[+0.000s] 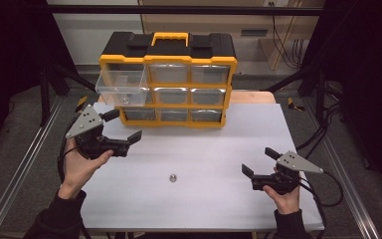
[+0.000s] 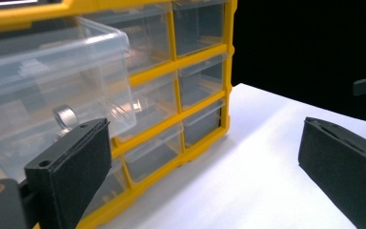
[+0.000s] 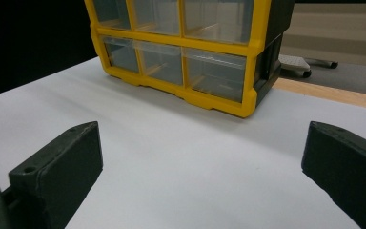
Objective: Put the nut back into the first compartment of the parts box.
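The right gripper (image 3: 202, 183) has its two black jaws spread wide, one at the near left and one at the near right, with nothing between them but bare white table (image 3: 171, 157). Farther off sits the yellow drawer cabinet (image 3: 190, 47), with clear drawers in a yellow frame and a black side on the right. Its bottom row of drawers looks closed. Far right there's a strip of wooden table edge (image 3: 333, 95) and grey floor beyond.

Pulled-out drawer (image 1: 121, 82) juts over the table (image 1: 204, 199), whose front lies open.
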`<action>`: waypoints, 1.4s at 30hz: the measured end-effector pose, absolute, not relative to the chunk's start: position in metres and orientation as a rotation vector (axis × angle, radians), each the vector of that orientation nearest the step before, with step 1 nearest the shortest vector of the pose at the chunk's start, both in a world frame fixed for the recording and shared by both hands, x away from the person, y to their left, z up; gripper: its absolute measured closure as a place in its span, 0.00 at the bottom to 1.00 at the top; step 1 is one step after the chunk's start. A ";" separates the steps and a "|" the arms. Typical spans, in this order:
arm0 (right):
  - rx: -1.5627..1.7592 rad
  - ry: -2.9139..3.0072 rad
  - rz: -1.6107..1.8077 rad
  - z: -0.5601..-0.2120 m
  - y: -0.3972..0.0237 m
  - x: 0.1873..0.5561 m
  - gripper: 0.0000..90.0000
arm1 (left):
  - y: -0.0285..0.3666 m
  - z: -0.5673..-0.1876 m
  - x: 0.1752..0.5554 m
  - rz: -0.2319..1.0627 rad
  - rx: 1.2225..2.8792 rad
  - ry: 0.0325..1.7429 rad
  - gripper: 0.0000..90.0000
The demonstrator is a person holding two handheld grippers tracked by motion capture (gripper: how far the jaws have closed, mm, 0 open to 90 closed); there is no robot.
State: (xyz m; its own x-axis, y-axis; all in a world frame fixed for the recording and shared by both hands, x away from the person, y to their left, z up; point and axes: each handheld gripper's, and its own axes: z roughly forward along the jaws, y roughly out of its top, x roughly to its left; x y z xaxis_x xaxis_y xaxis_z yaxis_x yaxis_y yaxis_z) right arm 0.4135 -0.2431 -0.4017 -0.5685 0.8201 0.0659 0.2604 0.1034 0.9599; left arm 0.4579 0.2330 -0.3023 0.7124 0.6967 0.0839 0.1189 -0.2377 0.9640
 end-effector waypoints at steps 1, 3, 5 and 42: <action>1.051 1.891 1.481 -0.402 -0.243 0.413 0.01 | 0.232 -0.305 0.457 0.612 1.755 0.650 0.04; 1.051 1.891 1.481 -0.402 -0.243 0.413 0.01 | 0.231 -0.311 0.456 0.599 1.760 0.650 0.04; 1.050 1.891 1.482 -0.402 -0.243 0.414 0.01 | 0.229 -0.318 0.455 0.587 1.762 0.650 0.05; 1.045 1.889 1.490 -0.401 -0.243 0.413 0.01 | 0.180 -0.395 0.461 0.443 1.954 0.667 0.04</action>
